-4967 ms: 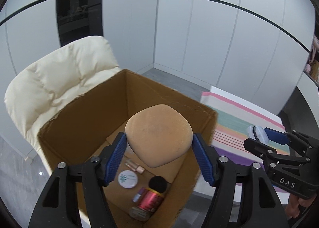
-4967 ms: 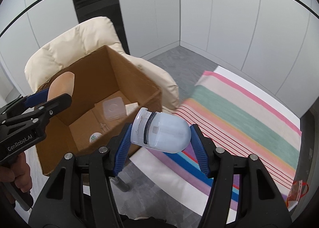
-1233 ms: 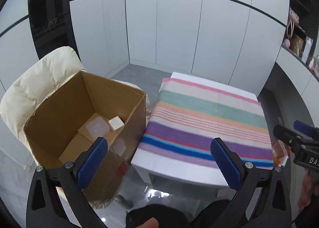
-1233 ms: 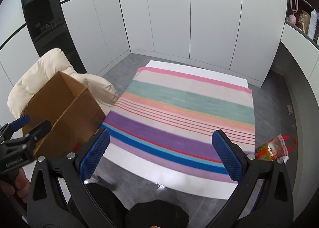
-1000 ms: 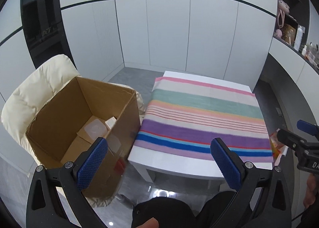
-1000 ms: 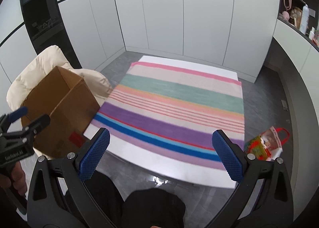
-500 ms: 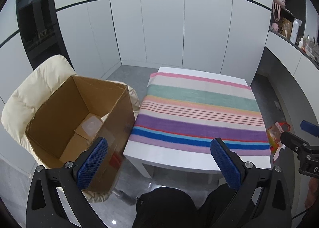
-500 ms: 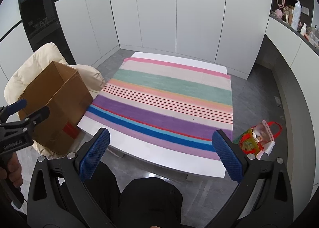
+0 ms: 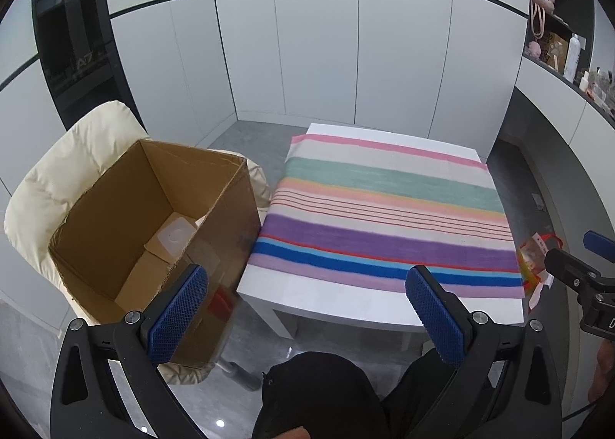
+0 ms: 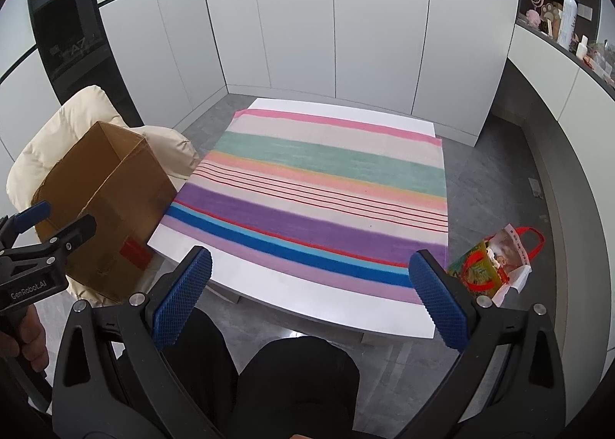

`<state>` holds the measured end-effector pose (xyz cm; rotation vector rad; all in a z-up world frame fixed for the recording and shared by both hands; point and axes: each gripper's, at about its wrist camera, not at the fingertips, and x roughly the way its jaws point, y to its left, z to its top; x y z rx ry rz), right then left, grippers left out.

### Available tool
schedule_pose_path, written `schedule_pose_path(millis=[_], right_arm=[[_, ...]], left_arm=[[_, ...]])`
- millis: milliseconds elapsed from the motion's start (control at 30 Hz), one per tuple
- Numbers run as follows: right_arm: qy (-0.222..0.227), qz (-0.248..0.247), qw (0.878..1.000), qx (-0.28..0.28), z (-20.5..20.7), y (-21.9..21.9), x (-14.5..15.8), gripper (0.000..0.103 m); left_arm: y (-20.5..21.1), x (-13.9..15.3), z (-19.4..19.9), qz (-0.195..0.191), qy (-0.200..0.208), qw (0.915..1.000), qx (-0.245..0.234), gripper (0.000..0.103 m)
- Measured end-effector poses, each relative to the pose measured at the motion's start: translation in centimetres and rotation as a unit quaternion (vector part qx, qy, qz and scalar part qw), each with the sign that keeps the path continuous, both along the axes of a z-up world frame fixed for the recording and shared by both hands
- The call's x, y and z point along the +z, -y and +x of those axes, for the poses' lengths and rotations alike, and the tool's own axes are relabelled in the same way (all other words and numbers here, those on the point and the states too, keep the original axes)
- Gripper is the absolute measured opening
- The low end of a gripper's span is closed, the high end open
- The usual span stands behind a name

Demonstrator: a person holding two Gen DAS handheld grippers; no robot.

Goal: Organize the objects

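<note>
An open cardboard box [image 9: 115,216] sits on a cream padded chair [image 9: 57,177] left of a low white table [image 9: 346,296] covered by a striped cloth [image 9: 384,208]. Inside the box I see a clear plastic lid [image 9: 176,237] on cardboard; the rest of its floor is hidden. My left gripper [image 9: 307,308] hangs open and empty, pulled back above the table's near edge. My right gripper [image 10: 313,296] is also open and empty, over the same edge. The box [image 10: 100,200] shows from outside in the right wrist view, with the striped cloth [image 10: 326,189] bare.
A colourful bag [image 10: 496,262] with red handles lies on the grey floor right of the table. The person's dark-trousered knees [image 10: 269,381] are below the grippers. White cupboard doors [image 10: 346,35] close off the back; a shelf with bottles [image 10: 569,20] runs along the right.
Five seconds ago the left gripper held a tan sponge over the box and the right one a clear cap; now both are open and empty, drawn back and higher.
</note>
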<state>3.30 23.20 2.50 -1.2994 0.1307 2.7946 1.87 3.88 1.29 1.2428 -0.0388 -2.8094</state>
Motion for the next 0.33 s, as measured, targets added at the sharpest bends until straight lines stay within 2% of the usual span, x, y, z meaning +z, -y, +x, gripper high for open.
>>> schedule_pose_path(millis=[333], right_arm=[[-0.004,0.01,1.0,0.002,0.26,0.82,-0.02,0.103]], left_arm=[[-0.01,0.0,0.05,0.004,-0.003,1.0,0.0,0.103]])
